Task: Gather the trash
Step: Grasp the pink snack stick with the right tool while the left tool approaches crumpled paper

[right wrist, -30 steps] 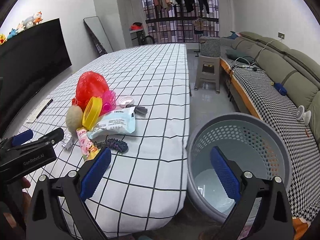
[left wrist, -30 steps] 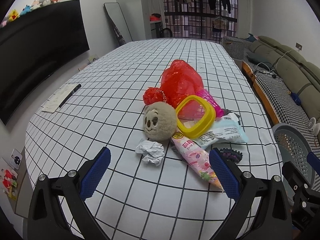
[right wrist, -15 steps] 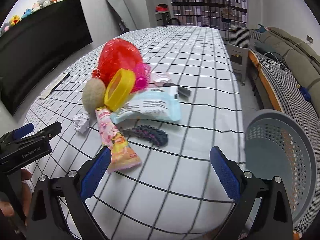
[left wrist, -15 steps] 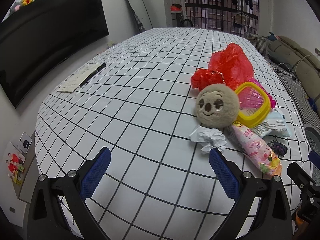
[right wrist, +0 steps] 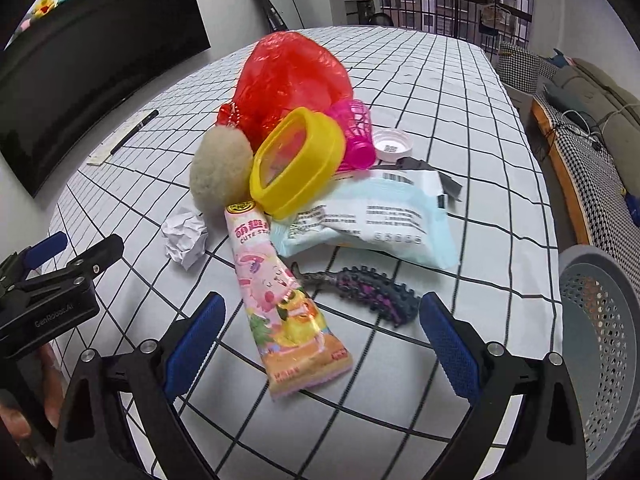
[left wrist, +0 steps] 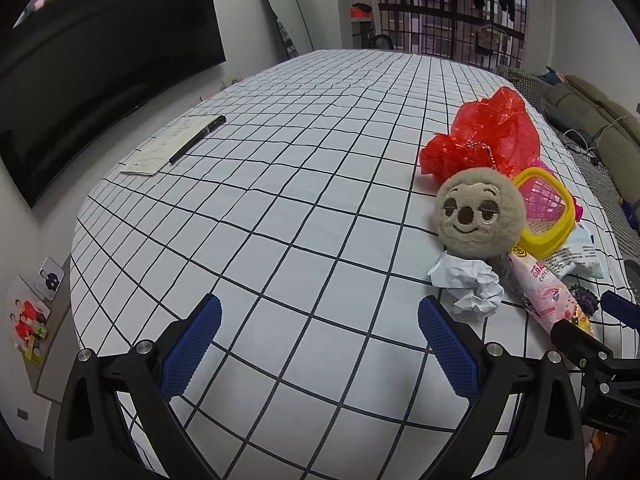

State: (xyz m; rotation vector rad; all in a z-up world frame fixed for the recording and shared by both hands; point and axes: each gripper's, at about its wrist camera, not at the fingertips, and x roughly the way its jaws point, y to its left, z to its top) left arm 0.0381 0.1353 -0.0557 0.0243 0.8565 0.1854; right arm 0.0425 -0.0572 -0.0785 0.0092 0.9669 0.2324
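Note:
A pile lies on the checked table (right wrist: 460,92): a pink snack wrapper (right wrist: 280,292), a pale blue packet (right wrist: 372,220), a crumpled paper ball (right wrist: 185,238), a red plastic bag (right wrist: 288,76), a yellow tub (right wrist: 298,164), a beige plush ball (right wrist: 220,172) and a dark spiky toy (right wrist: 368,288). My right gripper (right wrist: 320,336) is open, low over the pink wrapper's near end. My left gripper (left wrist: 318,344) is open and empty over bare table, left of the paper ball (left wrist: 468,284) and the plush face (left wrist: 480,216).
A grey mesh basket (right wrist: 600,320) stands on the floor off the table's right edge. A pen on a paper slip (left wrist: 192,140) lies at the far left. A pink cup (right wrist: 358,136) and a white lid (right wrist: 392,144) sit behind the pile. A sofa (right wrist: 600,120) is at the right.
My right gripper has swung left from the basket to the pile and come close to the pink wrapper. My left gripper has shifted left, so the pile sits at its right.

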